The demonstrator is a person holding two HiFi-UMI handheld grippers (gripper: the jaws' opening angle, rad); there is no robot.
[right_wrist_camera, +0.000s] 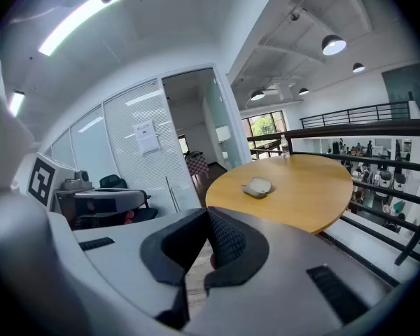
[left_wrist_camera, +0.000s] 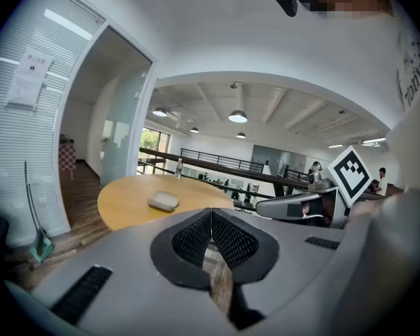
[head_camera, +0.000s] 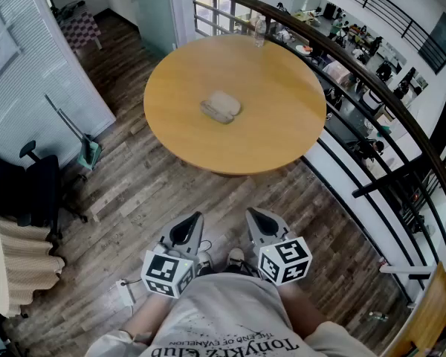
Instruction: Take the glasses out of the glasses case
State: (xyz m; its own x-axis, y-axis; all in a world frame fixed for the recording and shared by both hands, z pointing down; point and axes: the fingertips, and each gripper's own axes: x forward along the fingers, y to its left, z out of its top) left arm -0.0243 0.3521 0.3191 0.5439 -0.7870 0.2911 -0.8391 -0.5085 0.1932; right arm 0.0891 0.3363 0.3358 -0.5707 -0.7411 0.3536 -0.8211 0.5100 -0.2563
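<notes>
open tabletop (head_camera: pixel 282 129) around glasses case (head_camera: pixel 221 107), bottle (head_camera: pixel 259 30) at far rim

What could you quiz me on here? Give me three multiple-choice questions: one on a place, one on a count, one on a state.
1. Where is the glasses case?
A. on a shelf
B. near the middle of the round table
C. in a drawer

2. How many hand-held grippers show in the head view?
A. one
B. two
C. three

3. What state is the case in?
A. closed
B. wide open
C. clamped in a hand-held gripper

Answers:
1. B: it lies on the tabletop.
2. B: the left hand-held gripper and the right hand-held gripper both show.
3. A: its lid is down, with both grippers far from it.
</notes>
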